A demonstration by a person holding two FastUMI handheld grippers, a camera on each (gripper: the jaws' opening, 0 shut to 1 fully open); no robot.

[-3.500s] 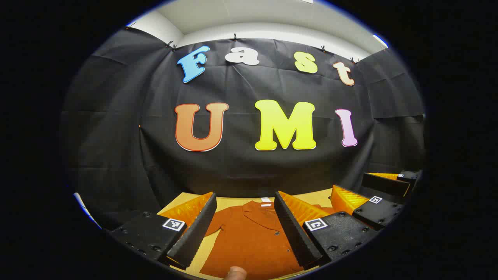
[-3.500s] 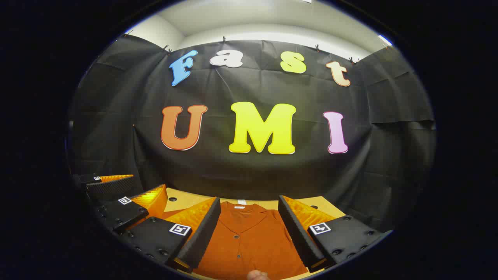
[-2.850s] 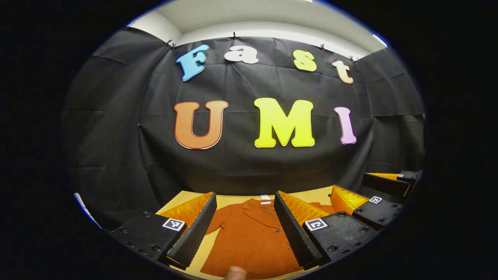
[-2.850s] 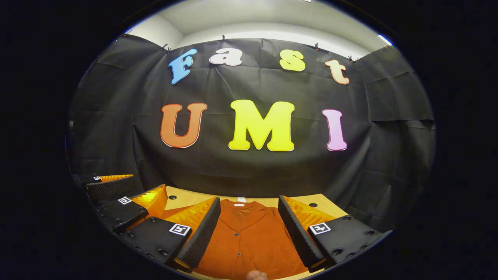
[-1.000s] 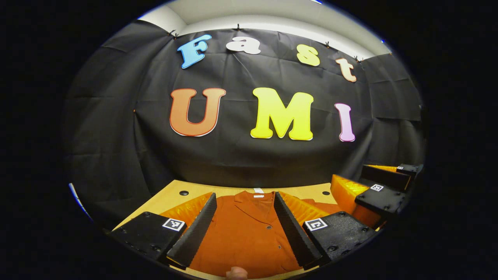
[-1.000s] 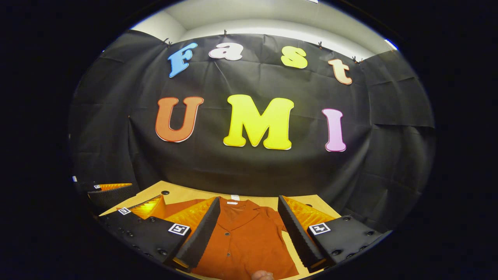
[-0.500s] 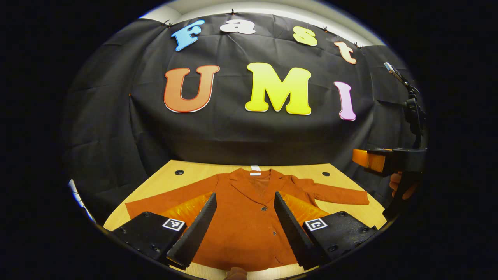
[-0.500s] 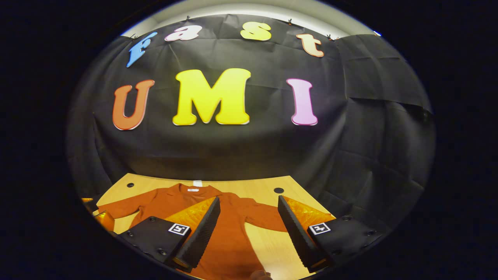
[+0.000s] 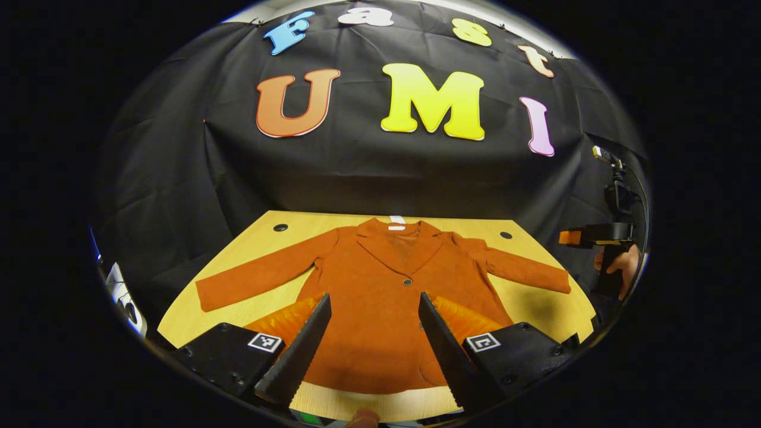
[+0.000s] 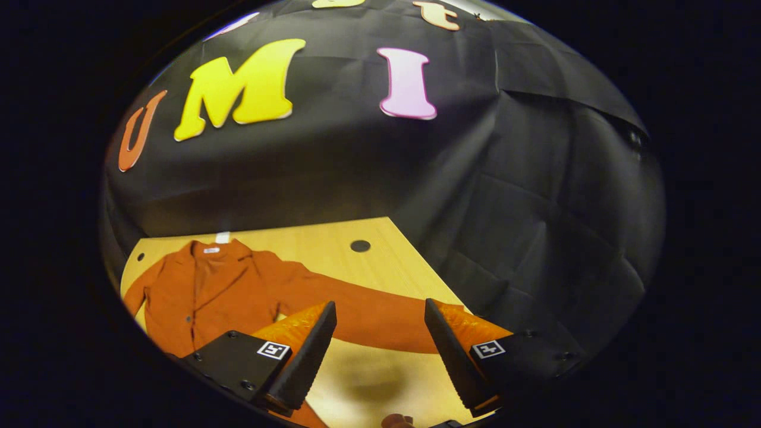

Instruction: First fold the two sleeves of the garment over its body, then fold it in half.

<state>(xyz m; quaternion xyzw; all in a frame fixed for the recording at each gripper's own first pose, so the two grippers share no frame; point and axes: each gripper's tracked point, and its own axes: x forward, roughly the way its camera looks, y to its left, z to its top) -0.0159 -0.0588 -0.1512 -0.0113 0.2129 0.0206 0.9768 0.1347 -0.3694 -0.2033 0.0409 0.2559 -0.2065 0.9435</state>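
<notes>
— So, what's the surface?
— Pale wooden table point(image 9: 255, 238) with round cable holes point(image 10: 359, 245), black cloth wall point(image 9: 178, 166) behind.
— And on it?
— Rust-orange buttoned jacket point(image 9: 386, 309) lies flat mid-frame, sleeves spread.
— Grippers?
— Left gripper point(image 9: 371, 321) gapes over the hem; right gripper point(image 10: 380, 330) gapes above the sleeve point(image 10: 368, 318), lower centre.

I can read no words or numbers on anything ahead of my tools. Each finger block of my left gripper point(image 9: 374, 295) carries a small square black-and-white coded marker point(image 9: 264, 342), a pattern with no lettering. The blocks of my right gripper point(image 10: 379, 303) carry the same kind. Straight ahead of the left gripper, beyond its tips, a white neck label point(image 9: 396, 224) sits at the collar of the jacket point(image 9: 380, 309), too small to read.
</notes>
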